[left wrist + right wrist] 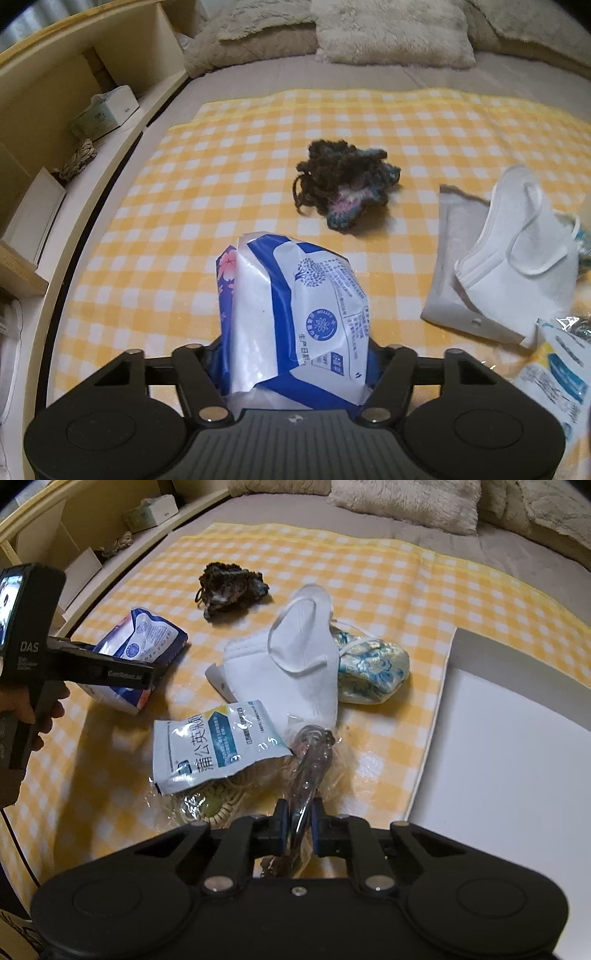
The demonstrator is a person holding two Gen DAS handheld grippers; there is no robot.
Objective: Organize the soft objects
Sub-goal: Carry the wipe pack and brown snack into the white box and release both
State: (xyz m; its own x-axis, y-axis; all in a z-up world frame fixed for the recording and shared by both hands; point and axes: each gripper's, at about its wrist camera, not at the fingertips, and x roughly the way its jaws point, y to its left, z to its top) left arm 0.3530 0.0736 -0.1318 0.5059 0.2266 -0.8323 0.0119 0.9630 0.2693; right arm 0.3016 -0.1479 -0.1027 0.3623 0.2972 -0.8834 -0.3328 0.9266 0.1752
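Note:
My left gripper (293, 354) is shut on a blue-and-white tissue pack (295, 310), held over the yellow checked cloth (184, 206); the pack also shows in the right wrist view (142, 646). My right gripper (297, 827) is shut on the twisted neck of a clear plastic bag (310, 760) holding pale coiled cord. A white face mask (291, 668) lies ahead of it, over a blue-gold brocade pouch (373, 672). A dark crocheted piece (343, 184) lies mid-cloth. A light-blue sachet (218, 746) lies on the bag.
A white board (509, 775) lies at the right on the cloth. Fluffy pillows (391, 33) line the far edge of the bed. A wooden shelf (55, 110) on the left holds a tissue box (105, 112) and a rope bundle (79, 158).

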